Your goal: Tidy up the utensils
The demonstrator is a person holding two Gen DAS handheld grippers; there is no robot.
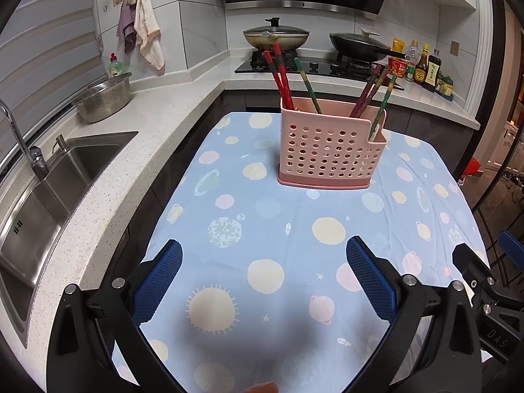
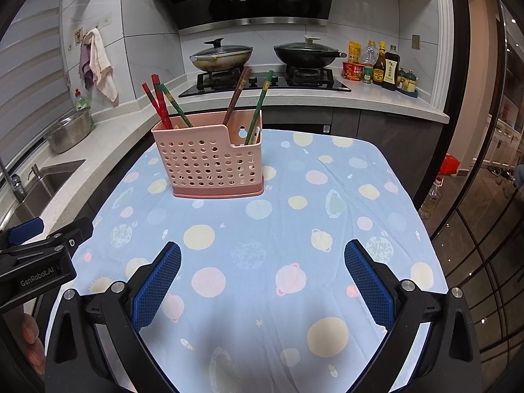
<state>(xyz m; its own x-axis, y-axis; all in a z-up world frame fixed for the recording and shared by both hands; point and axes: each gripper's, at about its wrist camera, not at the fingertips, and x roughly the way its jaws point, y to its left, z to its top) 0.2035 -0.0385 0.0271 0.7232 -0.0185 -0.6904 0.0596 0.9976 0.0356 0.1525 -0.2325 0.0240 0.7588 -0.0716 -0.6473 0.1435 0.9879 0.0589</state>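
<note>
A pink perforated utensil holder (image 1: 330, 150) (image 2: 211, 160) stands upright on the far part of a table covered by a blue planet-print cloth (image 1: 278, 245) (image 2: 262, 229). Red chopsticks (image 1: 280, 75) (image 2: 157, 101) and green ones (image 1: 306, 83) (image 2: 260, 104) lean out of its compartments, with dark red ones (image 1: 368, 93) (image 2: 237, 93) toward the right. My left gripper (image 1: 263, 268) hangs open over the near cloth, nothing between its blue pads. My right gripper (image 2: 262, 268) is likewise open and holds nothing. Each gripper shows at the edge of the other's view.
A steel sink (image 1: 49, 190) with a tap and a metal colander (image 1: 103, 98) lie on the white counter at left. Behind the table are a hob with two lidded pans (image 2: 222, 55) (image 2: 308, 52) and sauce bottles (image 2: 380, 65). Glass doors stand at right.
</note>
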